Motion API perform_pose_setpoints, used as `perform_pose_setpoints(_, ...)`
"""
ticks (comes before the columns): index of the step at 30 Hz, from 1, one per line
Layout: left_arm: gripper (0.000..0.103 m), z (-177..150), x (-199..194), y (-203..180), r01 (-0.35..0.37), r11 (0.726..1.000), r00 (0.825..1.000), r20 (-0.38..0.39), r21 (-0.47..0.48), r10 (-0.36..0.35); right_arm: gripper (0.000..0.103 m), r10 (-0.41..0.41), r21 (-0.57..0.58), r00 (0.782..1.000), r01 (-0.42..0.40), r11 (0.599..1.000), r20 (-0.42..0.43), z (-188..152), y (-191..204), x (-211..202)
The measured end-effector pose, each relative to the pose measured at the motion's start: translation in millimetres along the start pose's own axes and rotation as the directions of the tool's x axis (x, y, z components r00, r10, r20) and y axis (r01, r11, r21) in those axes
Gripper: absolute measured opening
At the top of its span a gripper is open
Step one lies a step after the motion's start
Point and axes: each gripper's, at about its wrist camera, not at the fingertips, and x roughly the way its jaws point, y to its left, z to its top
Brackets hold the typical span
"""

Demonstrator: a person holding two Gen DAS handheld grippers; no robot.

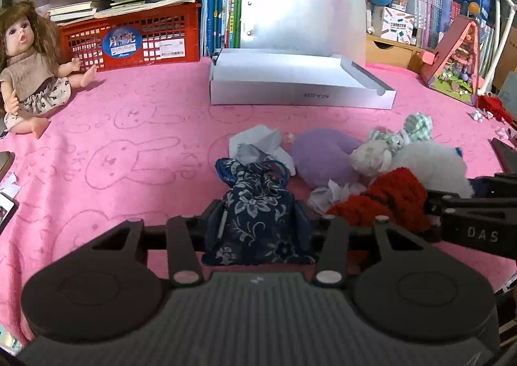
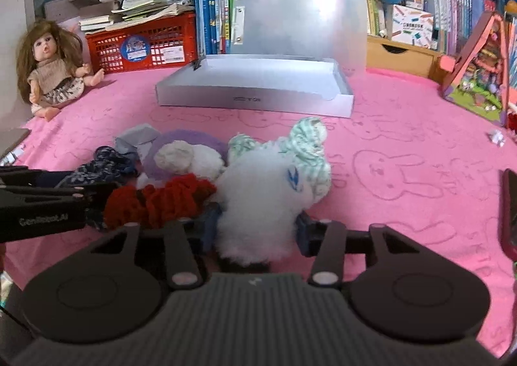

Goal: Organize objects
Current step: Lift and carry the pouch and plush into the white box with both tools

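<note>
Both sets of jaws are clamped on something soft: the left gripper (image 1: 257, 224) pinches the dark blue floral pouch (image 1: 258, 220), and the right gripper (image 2: 255, 227) squeezes the white plush toy (image 2: 258, 204). Both things lie in the heap on the pink bunny-print blanket (image 1: 129, 146) covering the bench, with the open white box (image 1: 290, 88) well behind them.

From where I stand, the heap is the worry. A red knitted piece (image 2: 161, 201) lies against the white plush and just beside the left gripper's arm, and a purple plush (image 1: 323, 152) and crumpled paper (image 1: 329, 194) crowd close. Lifting either item could drag a neighbour along or snag the yarn. The plush is bulky and springy, so a grip on fur alone might slip. The two grippers sit near enough to bump each other.
</note>
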Motion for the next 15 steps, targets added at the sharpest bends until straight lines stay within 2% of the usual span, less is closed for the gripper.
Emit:
perform_pose_setpoints(4,0.048,7.1,-6.7,1.8,0.029,1.000,1.000,0.007,-0.014,-0.028,0.042,-0.020,-0.020,1.000,0.020,1.000,0.018,6.3,1.9,-6.9)
perform_pose_setpoints(15,0.048,43.2,-27.3,13.1,0.099,0.993,0.993,0.068,-0.066,-0.095,0.040,0.015,0.093,0.998,-0.020,0.995,0.056,34.2,-27.4,-27.3)
